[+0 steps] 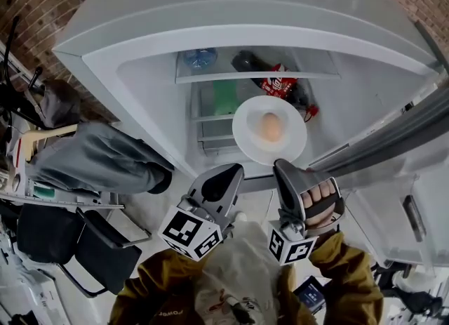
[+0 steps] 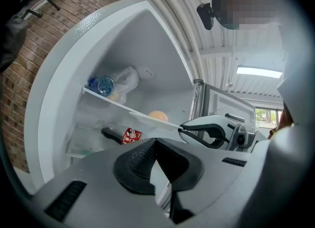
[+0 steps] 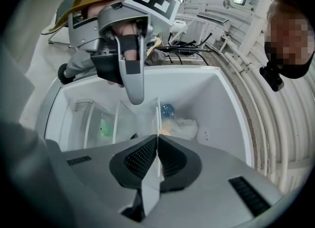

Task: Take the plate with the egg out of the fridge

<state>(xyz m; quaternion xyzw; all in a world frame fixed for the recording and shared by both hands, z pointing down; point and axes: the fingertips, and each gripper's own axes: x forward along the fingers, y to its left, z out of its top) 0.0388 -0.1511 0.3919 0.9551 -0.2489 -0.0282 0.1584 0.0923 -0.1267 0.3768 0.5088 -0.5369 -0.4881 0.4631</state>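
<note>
The right tongs (image 1: 280, 165) are clamping the near rim of the plate (image 1: 291, 137) and holding it level at the open front of the fridge (image 1: 140, 71). The egg (image 1: 270, 127) is sitting in the middle of the plate. Whether the plate is touching a shelf is not showing.

In the right gripper view the plate (image 3: 158, 118) is showing edge-on, with its thin white rim running between the two pads, which are pressing on it from both sides.

The left tongs (image 1: 235, 170) are hanging just beside the right ones, left of the plate and apart from it. In the left gripper view the left tongs (image 2: 156, 141) are lying together with nothing between them. Beyond them the egg (image 2: 158, 115) is riding on the plate (image 2: 147, 120).

A hand (image 1: 321, 201) in a mustard sleeve (image 1: 351, 281) is gripping the right handle.

Inside the fridge, a water bottle (image 1: 200, 57) is lying on the top shelf. A dark bottle (image 1: 277, 82) with a red label is lying behind the plate, and something green (image 1: 226, 97) is sitting lower down.
</note>
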